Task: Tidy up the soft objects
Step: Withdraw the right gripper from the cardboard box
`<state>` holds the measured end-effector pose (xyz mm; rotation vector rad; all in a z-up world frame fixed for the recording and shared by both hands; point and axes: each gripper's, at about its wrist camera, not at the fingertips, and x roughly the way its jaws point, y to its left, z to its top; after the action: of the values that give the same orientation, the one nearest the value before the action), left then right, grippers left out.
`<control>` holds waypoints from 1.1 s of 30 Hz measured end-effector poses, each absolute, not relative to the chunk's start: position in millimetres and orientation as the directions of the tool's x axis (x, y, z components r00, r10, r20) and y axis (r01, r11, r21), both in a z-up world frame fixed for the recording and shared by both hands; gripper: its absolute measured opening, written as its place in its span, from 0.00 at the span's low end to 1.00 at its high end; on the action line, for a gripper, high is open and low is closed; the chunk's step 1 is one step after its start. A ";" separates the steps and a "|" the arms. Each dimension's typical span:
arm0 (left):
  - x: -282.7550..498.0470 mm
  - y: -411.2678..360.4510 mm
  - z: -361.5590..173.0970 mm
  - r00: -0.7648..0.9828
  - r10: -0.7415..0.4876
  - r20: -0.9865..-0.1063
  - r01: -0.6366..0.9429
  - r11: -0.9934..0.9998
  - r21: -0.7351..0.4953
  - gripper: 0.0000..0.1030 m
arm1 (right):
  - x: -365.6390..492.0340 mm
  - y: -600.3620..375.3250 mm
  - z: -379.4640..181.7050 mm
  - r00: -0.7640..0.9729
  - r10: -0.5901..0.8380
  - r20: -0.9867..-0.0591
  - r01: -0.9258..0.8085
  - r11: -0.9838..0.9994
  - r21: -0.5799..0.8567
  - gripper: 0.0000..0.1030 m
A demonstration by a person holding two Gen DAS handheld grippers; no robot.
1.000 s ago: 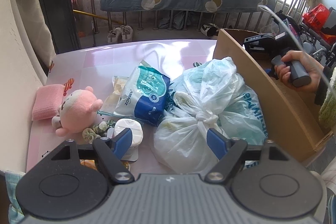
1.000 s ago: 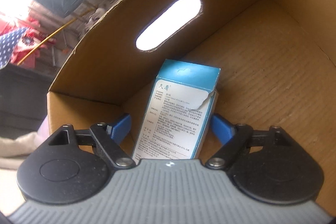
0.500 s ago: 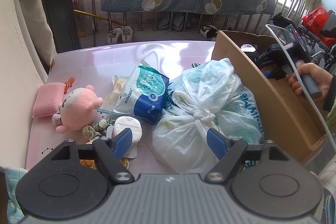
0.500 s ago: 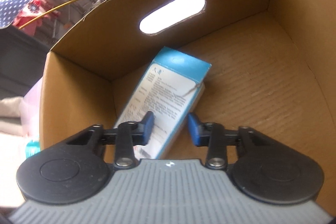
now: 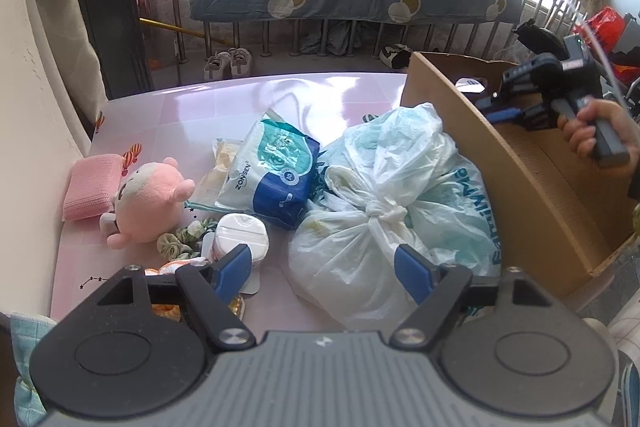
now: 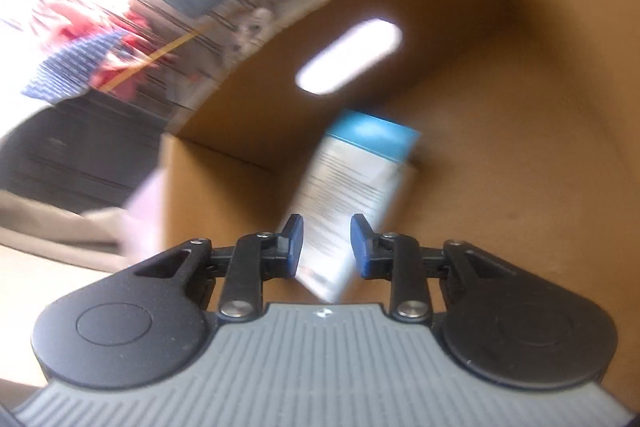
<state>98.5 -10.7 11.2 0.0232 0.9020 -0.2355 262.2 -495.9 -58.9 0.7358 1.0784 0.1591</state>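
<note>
The soft goods are waiting in a heap on the pink table [image 5: 168, 107], pressed up against the outer wall of the cardboard box [image 5: 516, 195] at the table's right edge, probably so each can be lifted straight over the wall: a knotted white plastic bag [image 5: 384, 211] touching the box, a blue-and-teal diaper pack [image 5: 276, 171] leaning on it, a pink plush toy [image 5: 148, 199] and a pink folded cloth [image 5: 90, 187] nearer the left edge. A blue-topped printed carton [image 6: 352, 195] is lying tilted on the box floor, already put away. The left gripper [image 5: 324, 267] is hanging wide and empty over the bag's knot, touching nothing. The right gripper [image 6: 326, 243] is narrowing above the carton, its jaws closing on air, gripping nothing
</note>
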 end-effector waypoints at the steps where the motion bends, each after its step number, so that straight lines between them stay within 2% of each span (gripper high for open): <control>1: 100.1 -9.1 10.0 0.594 -0.191 -0.781 0.205 0.975 -0.083 0.77 | 269.8 -492.9 -58.7 0.486 0.472 -0.735 0.228 0.744 0.628 0.25; 9: 109.8 -1.6 2.7 0.577 -0.163 -0.800 0.176 0.982 -0.072 0.77 | 313.6 -466.7 -74.7 0.444 0.550 -0.708 0.264 0.675 0.689 0.25; 15: 111.9 2.0 3.4 0.578 -0.153 -0.802 0.164 0.984 -0.069 0.77 | 323.4 -453.3 -97.0 0.389 0.535 -0.750 0.311 0.690 0.654 0.24; 17: 111.7 1.6 3.9 0.578 -0.153 -0.801 0.166 0.984 -0.068 0.77 | 322.2 -451.7 -103.8 0.351 0.523 -0.777 0.331 0.707 0.625 0.21; 23: 108.4 -4.0 4.8 0.576 -0.169 -0.800 0.179 0.981 -0.079 0.77 | 308.7 -455.4 -105.0 0.326 0.514 -0.793 0.323 0.728 0.605 0.24; 26: 106.1 -7.2 5.9 0.577 -0.175 -0.798 0.192 0.978 -0.076 0.77 | 297.5 -470.4 -93.4 0.385 0.526 -0.758 0.300 0.706 0.642 0.26; 30: 104.1 -8.7 8.6 0.581 -0.179 -0.794 0.198 0.977 -0.076 0.78 | 281.5 -505.9 -71.8 0.506 0.407 -0.760 0.327 0.725 0.606 0.30; 33: 103.5 -9.4 9.2 0.583 -0.183 -0.792 0.198 0.977 -0.080 0.79 | 275.9 -528.5 -74.0 0.507 0.320 -0.801 0.404 0.733 0.548 0.34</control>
<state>103.5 -9.4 9.2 0.0180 0.9223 -0.2226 275.9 -528.5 -74.0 0.7859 1.0686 -0.0577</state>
